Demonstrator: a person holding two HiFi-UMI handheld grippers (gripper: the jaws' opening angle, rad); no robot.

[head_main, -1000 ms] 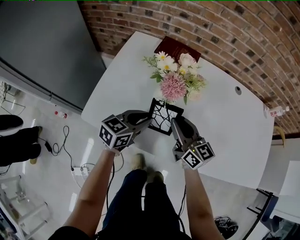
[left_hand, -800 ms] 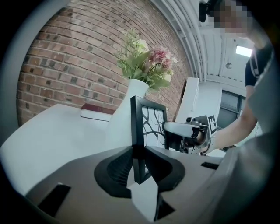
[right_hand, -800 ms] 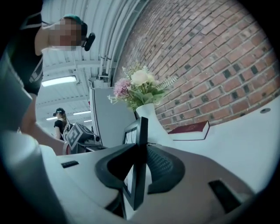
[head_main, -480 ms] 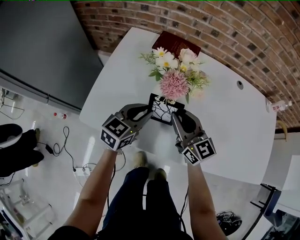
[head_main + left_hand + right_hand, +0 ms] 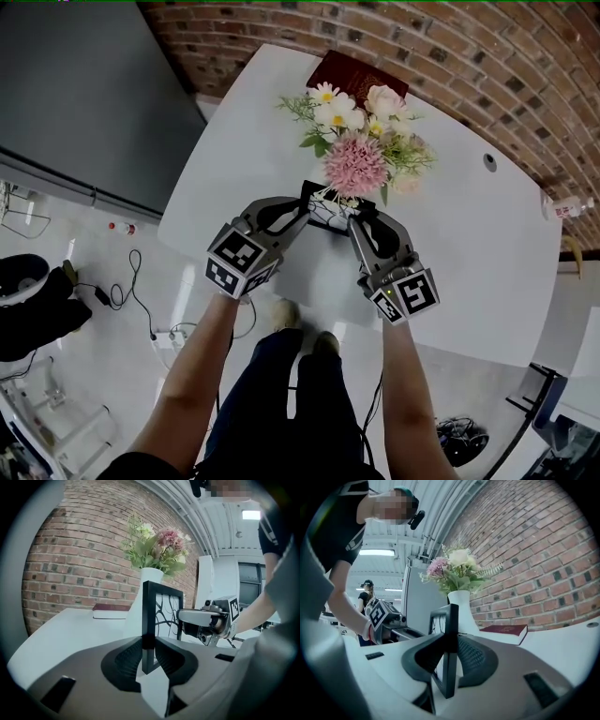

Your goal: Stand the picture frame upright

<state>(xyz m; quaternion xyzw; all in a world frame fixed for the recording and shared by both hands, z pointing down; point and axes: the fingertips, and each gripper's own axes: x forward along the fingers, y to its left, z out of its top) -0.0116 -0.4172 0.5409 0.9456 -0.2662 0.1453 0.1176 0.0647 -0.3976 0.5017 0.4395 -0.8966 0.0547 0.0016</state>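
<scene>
The black picture frame, with a white sheet of black branch lines, stands upright on the white table, just in front of the flower vase. My left gripper is shut on its left edge and my right gripper on its right edge. In the left gripper view the frame rises edge-on between the pads of my left gripper. The right gripper view shows the frame pinched the same way by my right gripper. Whether the frame's bottom edge rests on the table I cannot tell.
A white vase of pink and white flowers stands directly behind the frame, almost touching it. A dark red book lies at the table's far edge by the brick wall. Cables lie on the floor left.
The frame has tipped from leaning back, face up, to upright and has moved closer to the vase. Both grippers went forward with it and rolled.
</scene>
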